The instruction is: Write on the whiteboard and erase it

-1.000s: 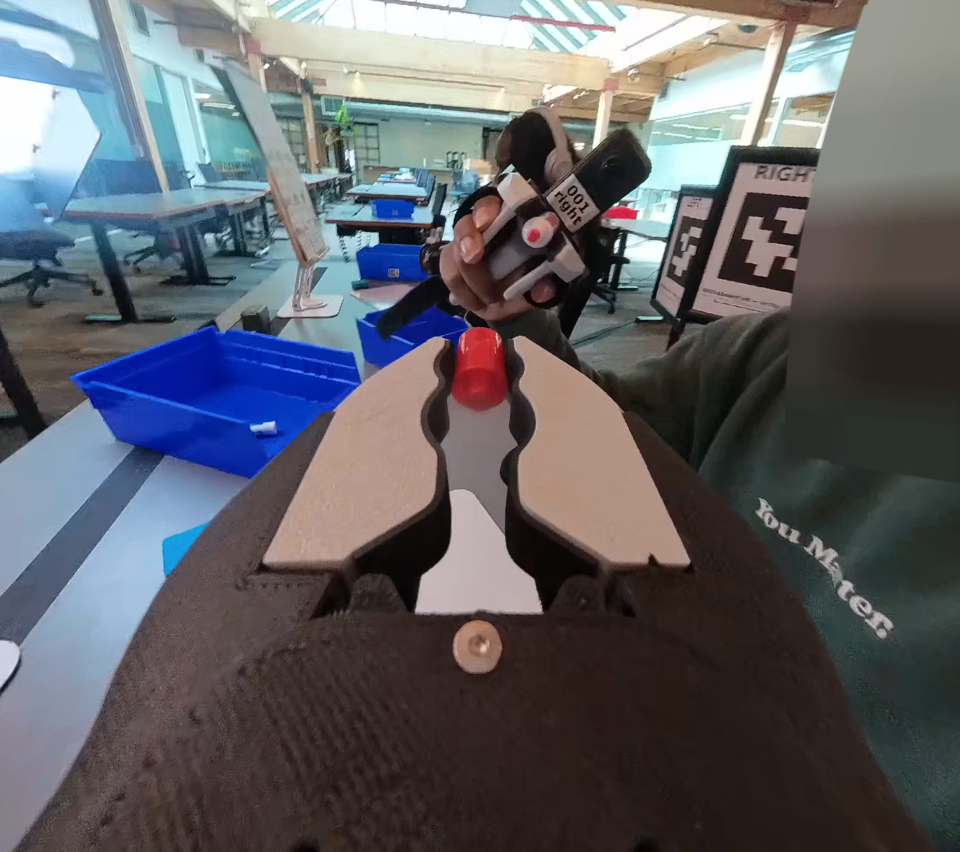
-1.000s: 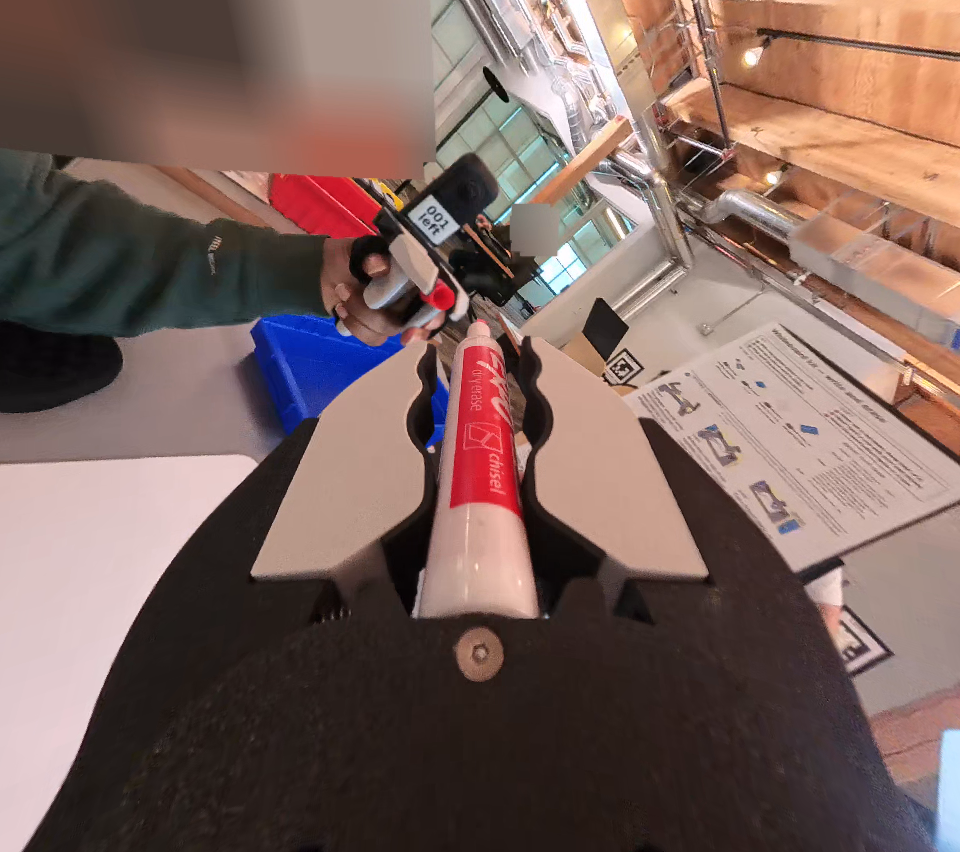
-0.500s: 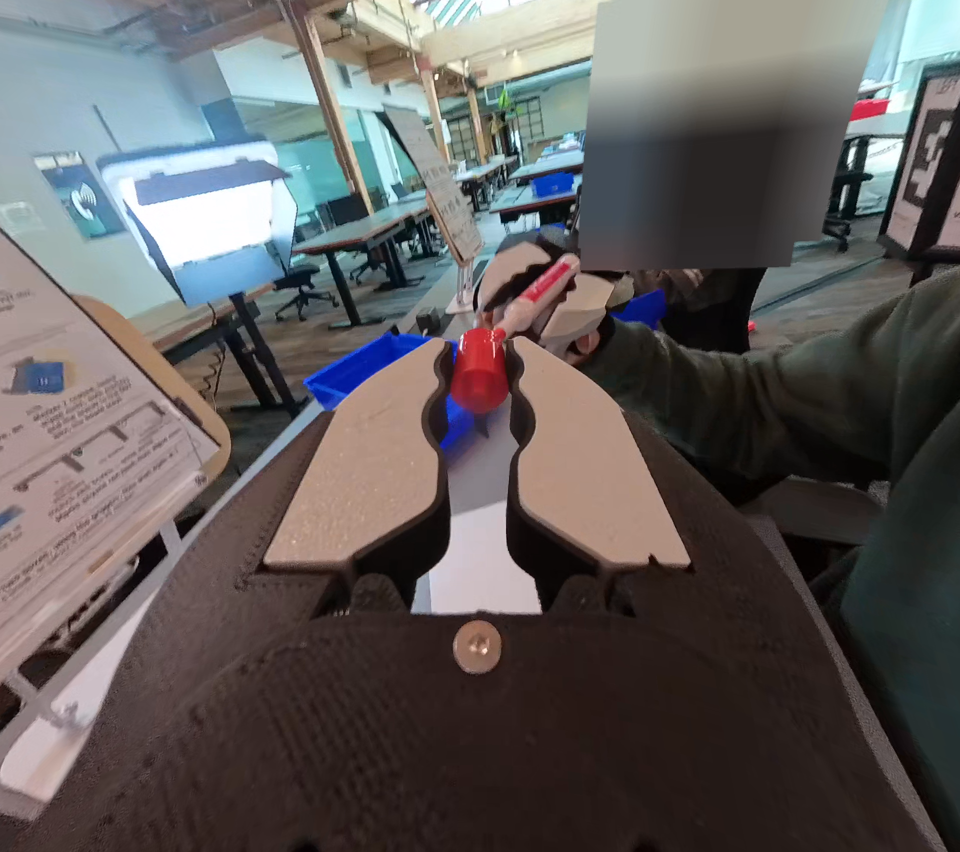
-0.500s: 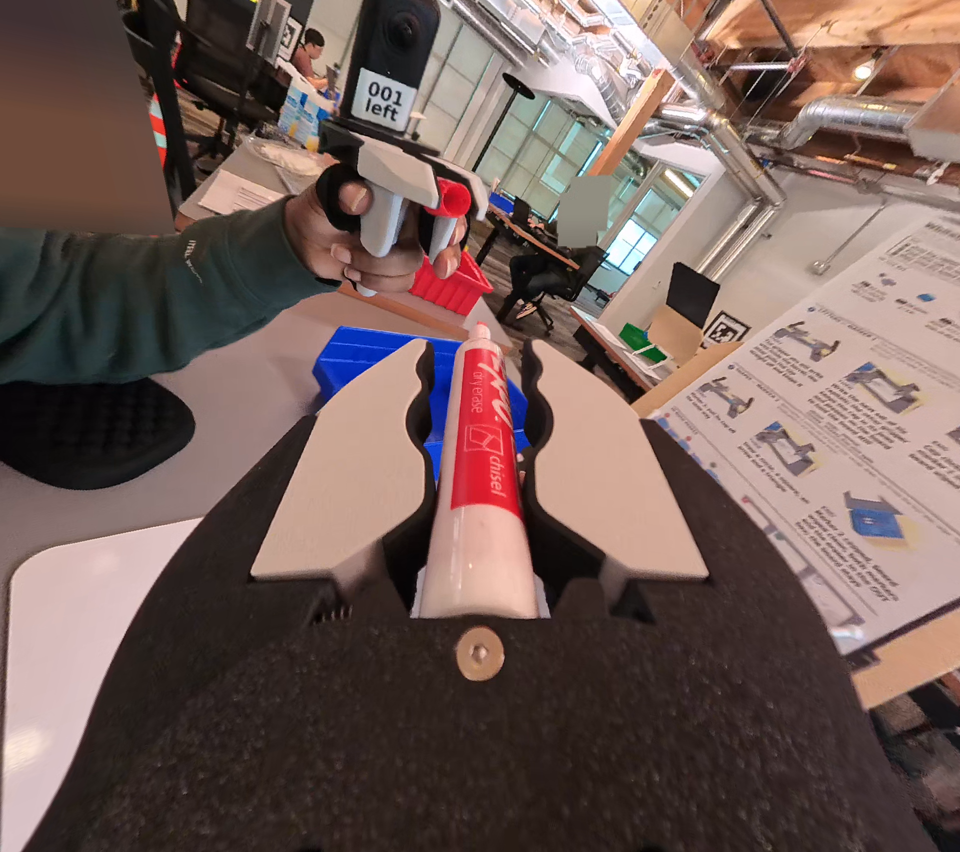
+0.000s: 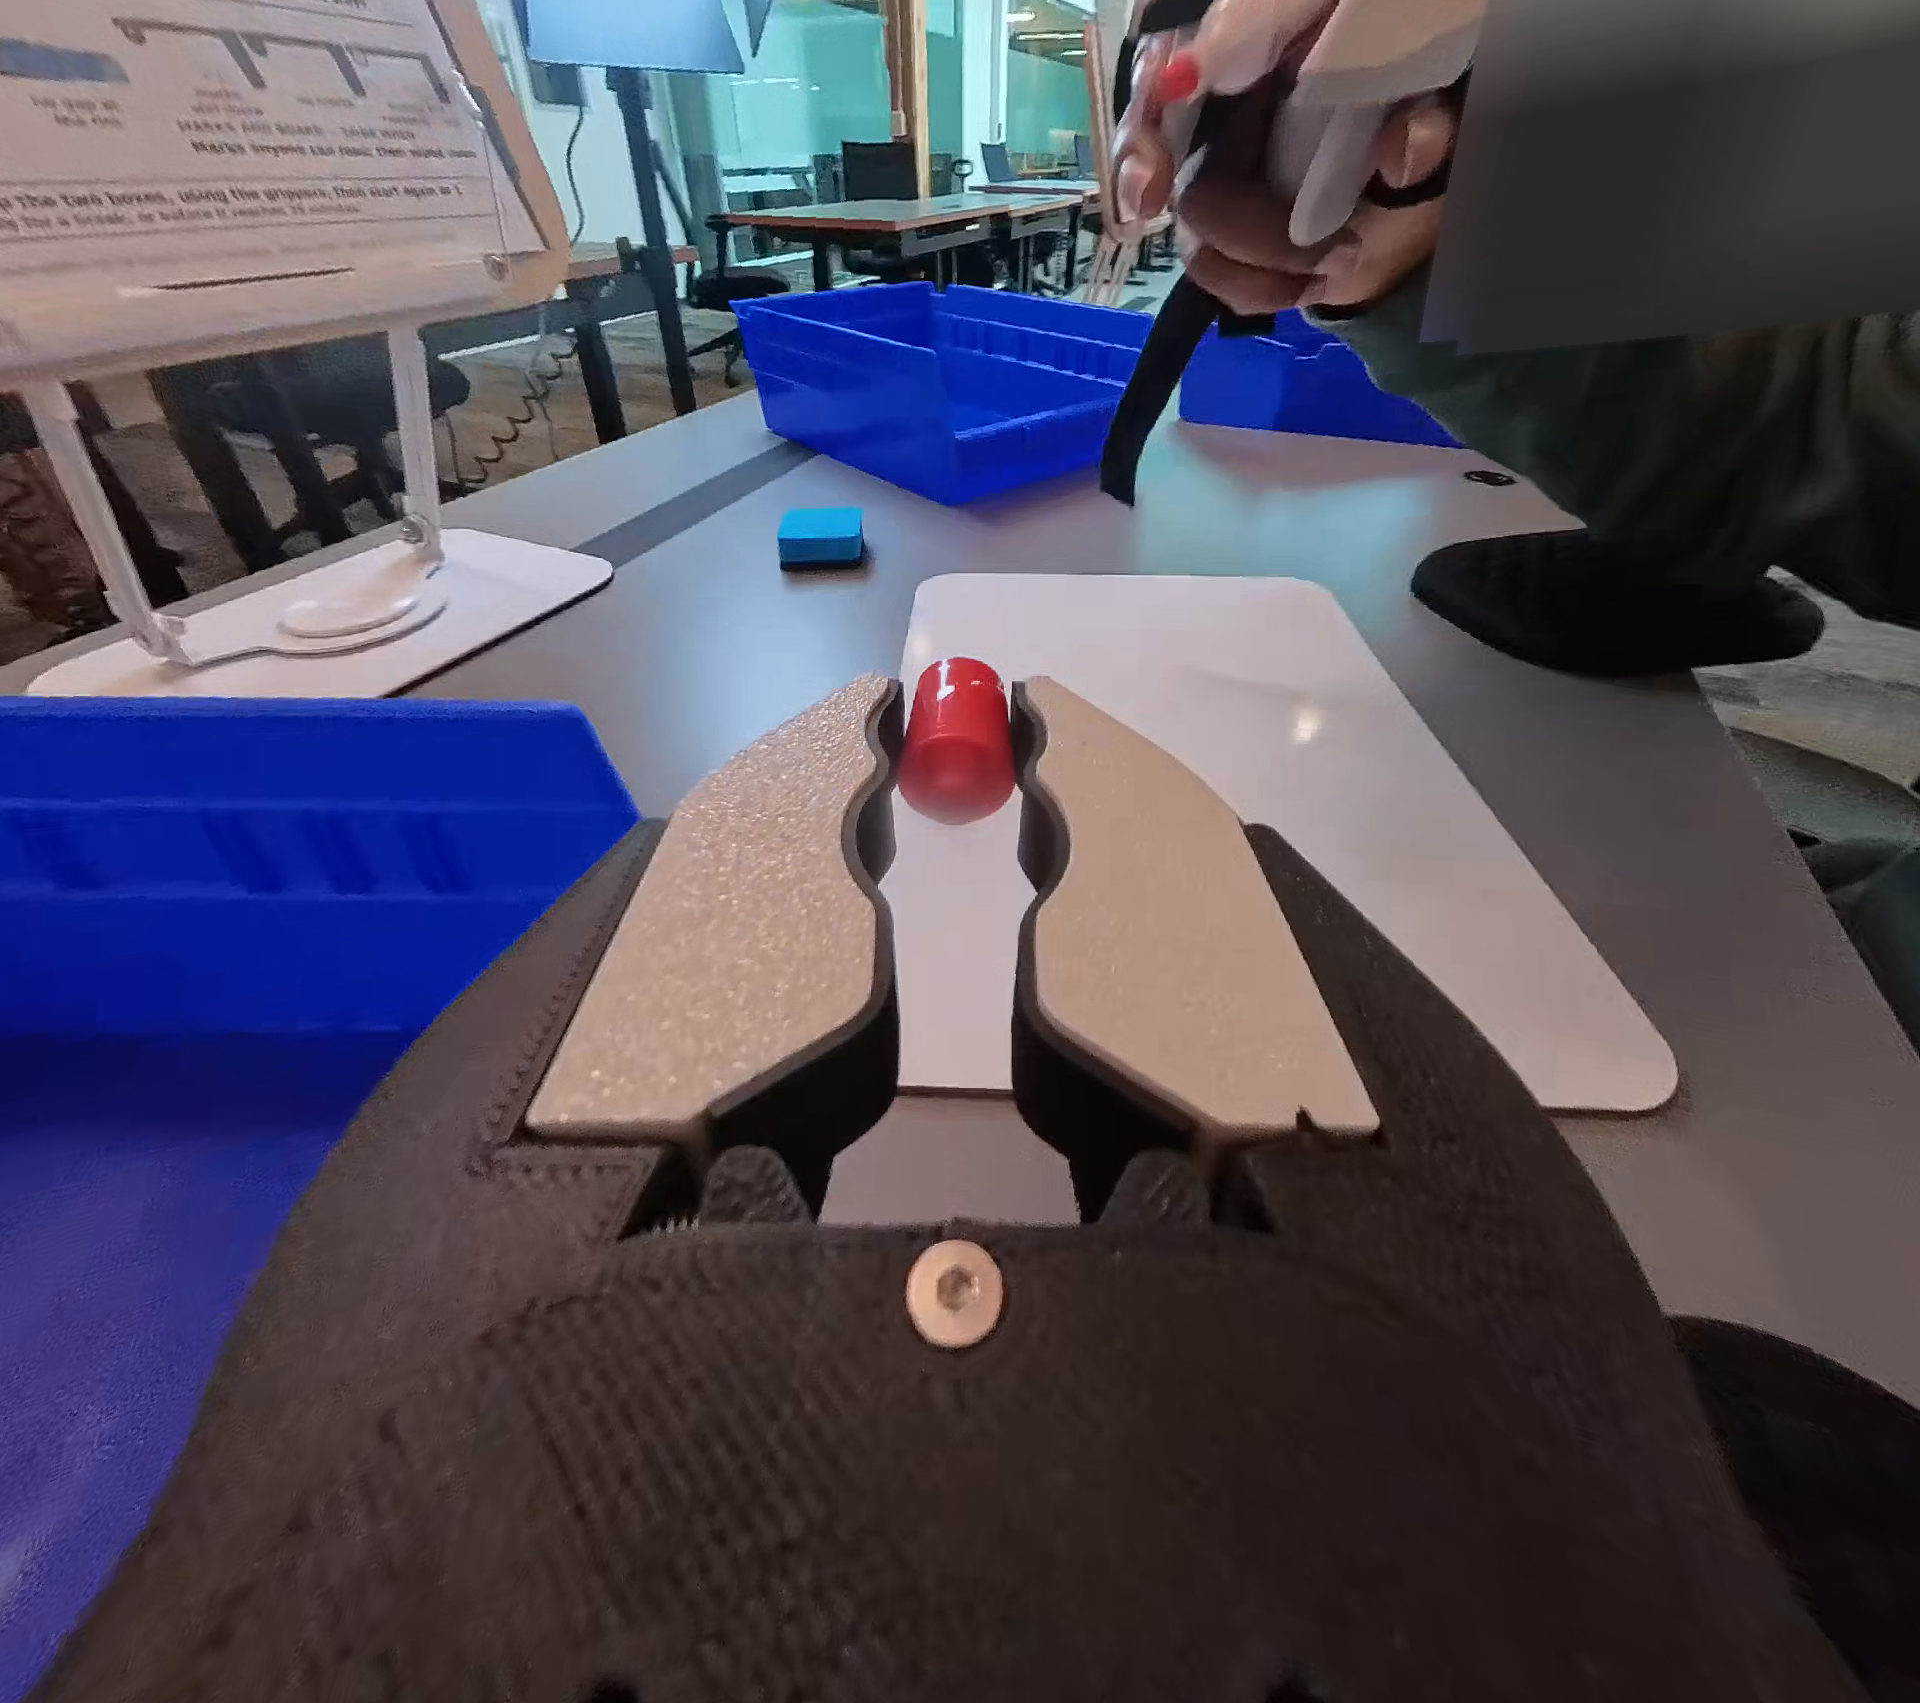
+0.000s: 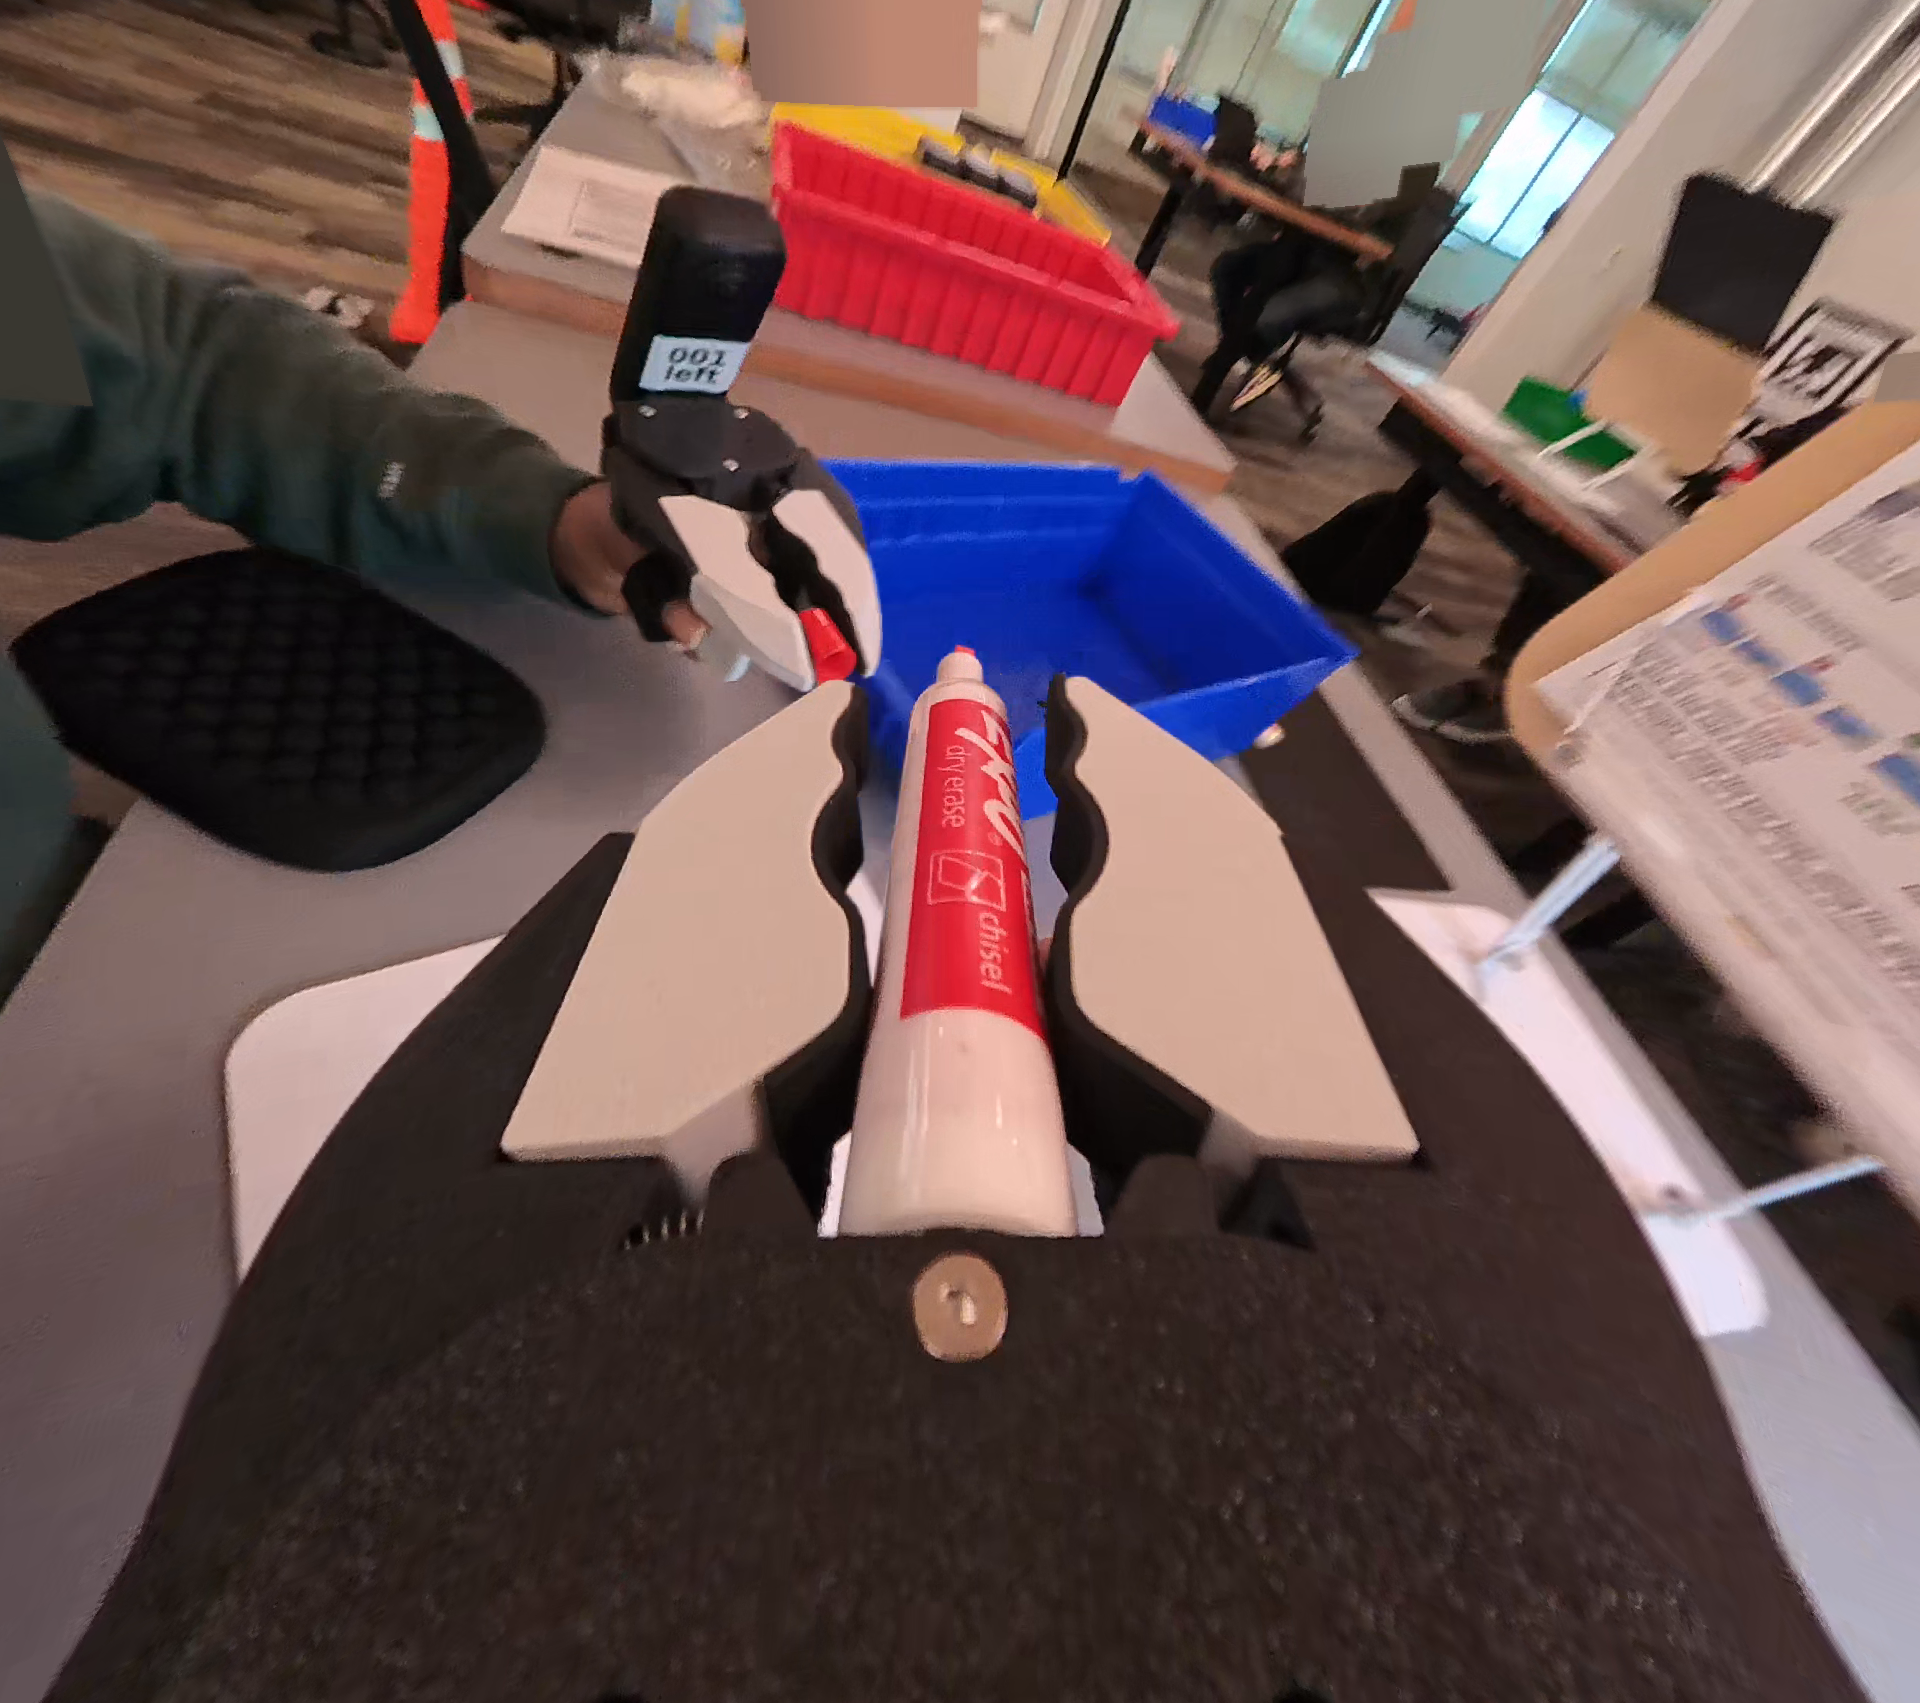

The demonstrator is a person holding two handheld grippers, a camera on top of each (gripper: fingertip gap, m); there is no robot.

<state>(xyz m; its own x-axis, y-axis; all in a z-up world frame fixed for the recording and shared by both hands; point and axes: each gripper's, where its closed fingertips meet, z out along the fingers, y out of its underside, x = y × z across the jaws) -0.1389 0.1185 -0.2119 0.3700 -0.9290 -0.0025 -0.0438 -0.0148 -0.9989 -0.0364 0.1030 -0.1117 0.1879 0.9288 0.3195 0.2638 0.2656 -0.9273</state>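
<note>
- Both grippers have swung down from pointing at the ceiling and across the room a second ago to facing the grey table; they were close together then and now sit apart.
- Left gripper has its jaws pinched on the red cap, which is held at the fingertips, low over the near-left part of the whiteboard.
- Right gripper has its jaws pressed onto the marker, whose barrel lies lengthwise between the fingers with the bare red tip pointing forward past them, towards the blue bin.
- With cap in one gripper and marker body in the other, the uncapping looks finished, so my judgement is that writing comes next.
- Board lies flat on the table and looks blank where it shows; in the right wrist view only its white corner shows beneath the gripper, so the tip appears to be above the surface, not touching it.
- Blue eraser sits on the table just beyond the board's far-left corner, untouched, ready for the erasing step.
- Next move probably calls for tilting the marker tip down onto the board while the cap is kept aside or set down.
- An instruction sheet on a stand is at the far left of the board.
</note>
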